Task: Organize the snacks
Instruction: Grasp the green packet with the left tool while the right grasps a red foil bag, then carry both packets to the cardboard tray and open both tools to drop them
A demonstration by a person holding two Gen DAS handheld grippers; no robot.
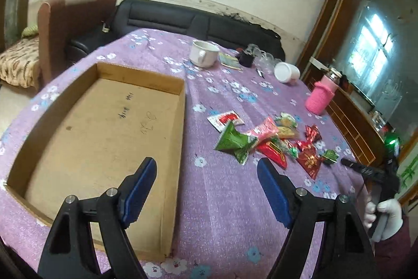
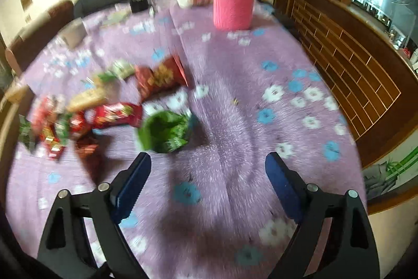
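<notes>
A shallow empty cardboard box point(image 1: 104, 127) lies on the purple flowered tablecloth point(image 1: 222, 200). To its right is a loose pile of snack packets point(image 1: 271, 140), green, red and yellow. My left gripper point(image 1: 206, 164) hovers open over the box's right wall with nothing between its fingers. At the right edge a white-gloved hand point(image 1: 386, 213) holds the other gripper's black handle. In the blurred right wrist view my right gripper point(image 2: 207, 157) stands open and empty above bare cloth. A green packet point(image 2: 167, 131) lies just ahead of its left finger, and the snack pile point(image 2: 78, 117) spreads further left.
A white mug point(image 1: 203, 52), a tipped white cup point(image 1: 287, 72), small glass and black items and a pink knit-covered bottle point(image 2: 232, 1) stand on the far side. A black sofa point(image 1: 183, 20) lies behind the table. A wooden cabinet point(image 2: 339, 56) runs along the right.
</notes>
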